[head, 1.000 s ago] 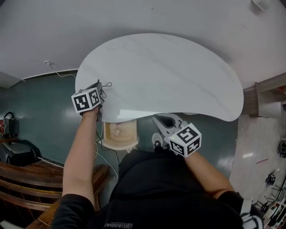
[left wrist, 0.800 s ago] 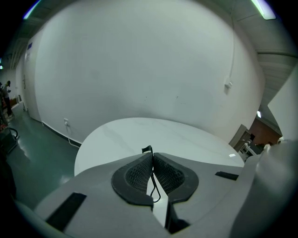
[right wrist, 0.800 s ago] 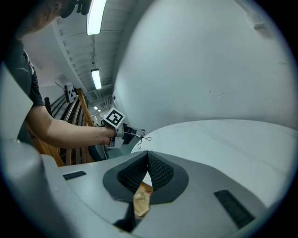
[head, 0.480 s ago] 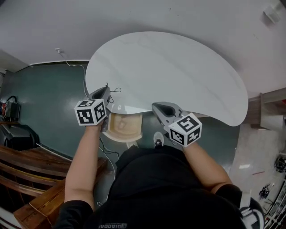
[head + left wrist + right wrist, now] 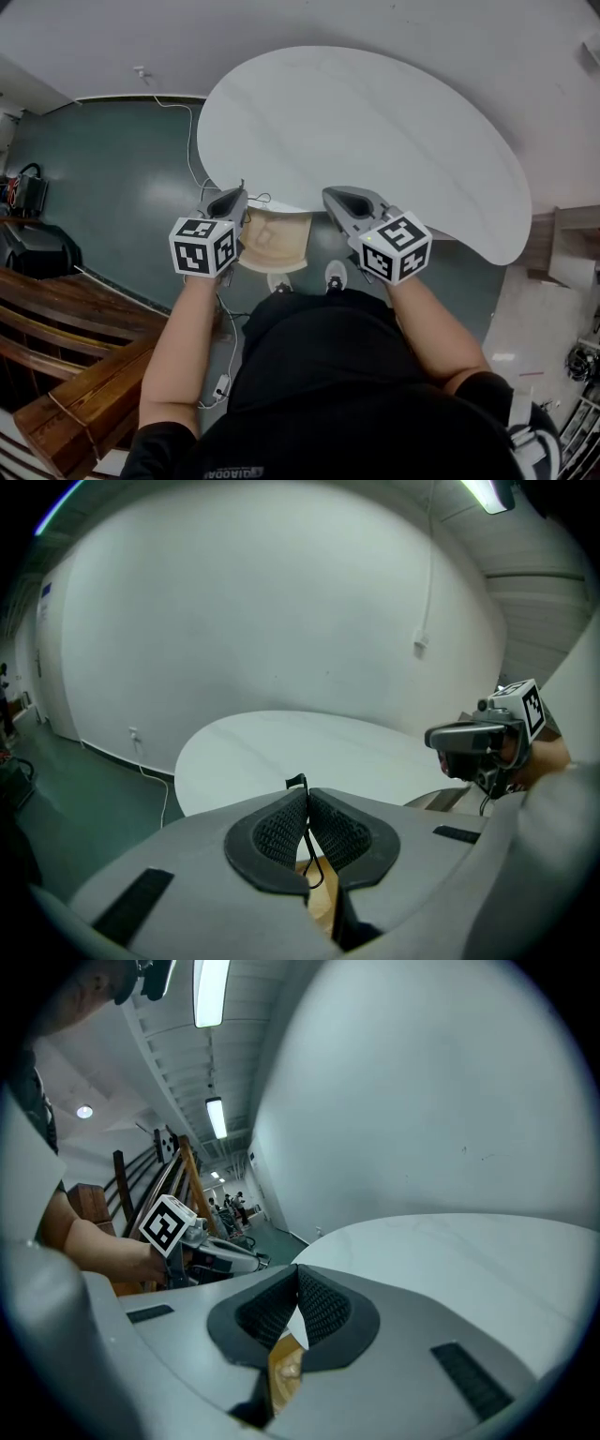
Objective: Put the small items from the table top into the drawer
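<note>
The white kidney-shaped table [image 5: 375, 131] has a bare top. Under its near edge a wooden drawer [image 5: 281, 246] stands pulled out, with a pale small item lying inside. My left gripper [image 5: 234, 195] hovers at the drawer's left side, shut on a thin black wire item [image 5: 298, 782] whose loop hangs below the pads. My right gripper [image 5: 336, 195] is at the drawer's right side over the table edge, shut with nothing between its pads [image 5: 319, 1302]. The drawer's wood [image 5: 284, 1372] shows below the right jaws.
Dark wooden benches [image 5: 56, 319] stand on the green floor at the left. A white cable [image 5: 187, 141] runs along the floor beside the table. My shoes [image 5: 336, 275] are just below the drawer. A wooden cabinet [image 5: 562, 234] stands at the right.
My left gripper has carried the black wire item from the table's left edge rightward to the open drawer. The right gripper has shifted slightly up toward the table edge.
</note>
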